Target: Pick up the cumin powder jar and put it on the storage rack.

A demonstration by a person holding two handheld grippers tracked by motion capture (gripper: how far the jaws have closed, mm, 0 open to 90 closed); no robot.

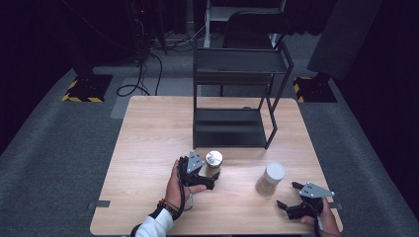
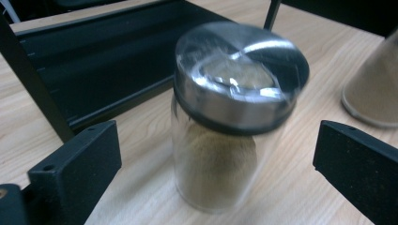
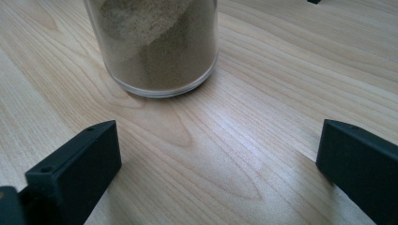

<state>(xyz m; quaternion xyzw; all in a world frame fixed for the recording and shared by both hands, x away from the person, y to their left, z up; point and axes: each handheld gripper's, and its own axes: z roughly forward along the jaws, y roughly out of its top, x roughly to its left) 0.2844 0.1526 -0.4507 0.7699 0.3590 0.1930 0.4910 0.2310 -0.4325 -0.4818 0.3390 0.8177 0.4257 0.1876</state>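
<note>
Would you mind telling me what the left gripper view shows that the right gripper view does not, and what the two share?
Left gripper view alone: a jar with a shiny metal lid, blurred, standing between the left tool's open jaws, with the black shelf rack behind it.

Right gripper view alone: the base of the sand-filled jar seen close, ahead of the right tool's open jaws and untouched by them.

Shared: the wooden table, two black jaws spread wide, and that sand-filled jar, at the right edge of the left gripper view.

A light wooden table [image 1: 148, 128] bears a black metal rack [image 1: 232, 126], a steel-lidded jar [image 1: 213, 163] and a white-lidded jar [image 1: 270, 179].
</note>
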